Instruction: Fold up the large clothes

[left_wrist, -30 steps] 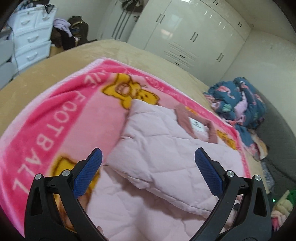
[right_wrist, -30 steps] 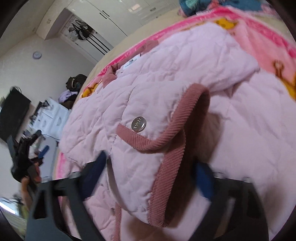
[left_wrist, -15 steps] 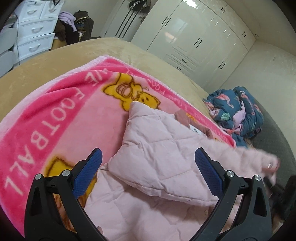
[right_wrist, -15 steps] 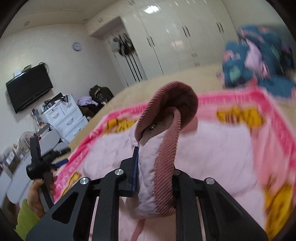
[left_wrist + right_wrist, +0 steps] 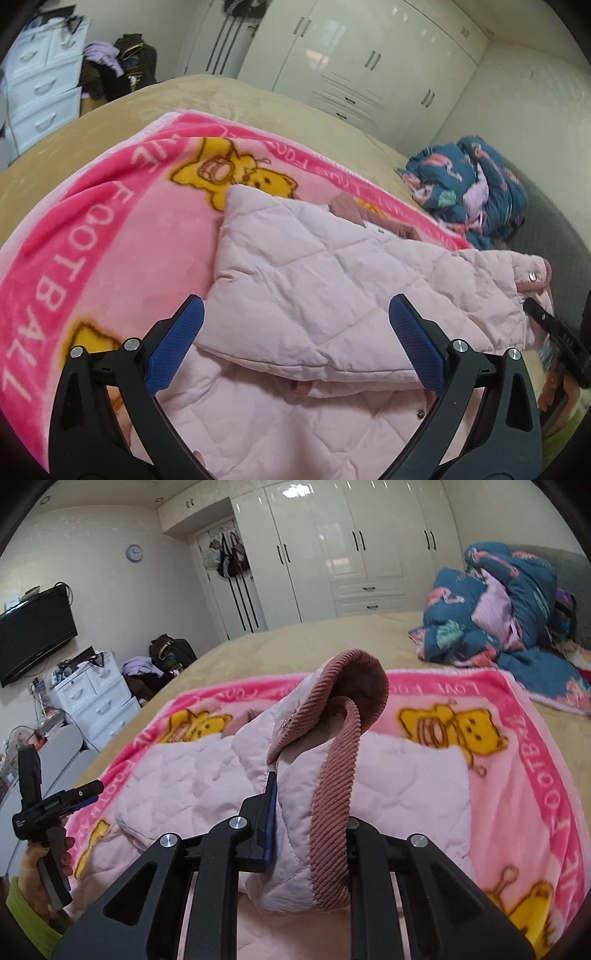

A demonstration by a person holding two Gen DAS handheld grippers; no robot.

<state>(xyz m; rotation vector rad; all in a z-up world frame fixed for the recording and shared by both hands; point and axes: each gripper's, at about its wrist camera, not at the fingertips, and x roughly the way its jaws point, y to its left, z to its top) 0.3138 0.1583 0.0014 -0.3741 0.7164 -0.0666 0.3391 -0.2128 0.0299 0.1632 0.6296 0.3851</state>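
Right wrist | right tool (image 5: 310, 834) pinching one jacket (image 5: 406, 794) cuff | left tool (image 5: 295, 328) spread (empty)

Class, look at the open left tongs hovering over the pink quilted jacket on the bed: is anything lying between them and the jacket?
Nothing visible does. The left tongs stand open directly above the jacket, with only air between; the right tongs clamp its cuff.

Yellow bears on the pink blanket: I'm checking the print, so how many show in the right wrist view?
4. One bear at the far left beside the jacket, one at the far right, one near right, one near left. The jacket may hide more.
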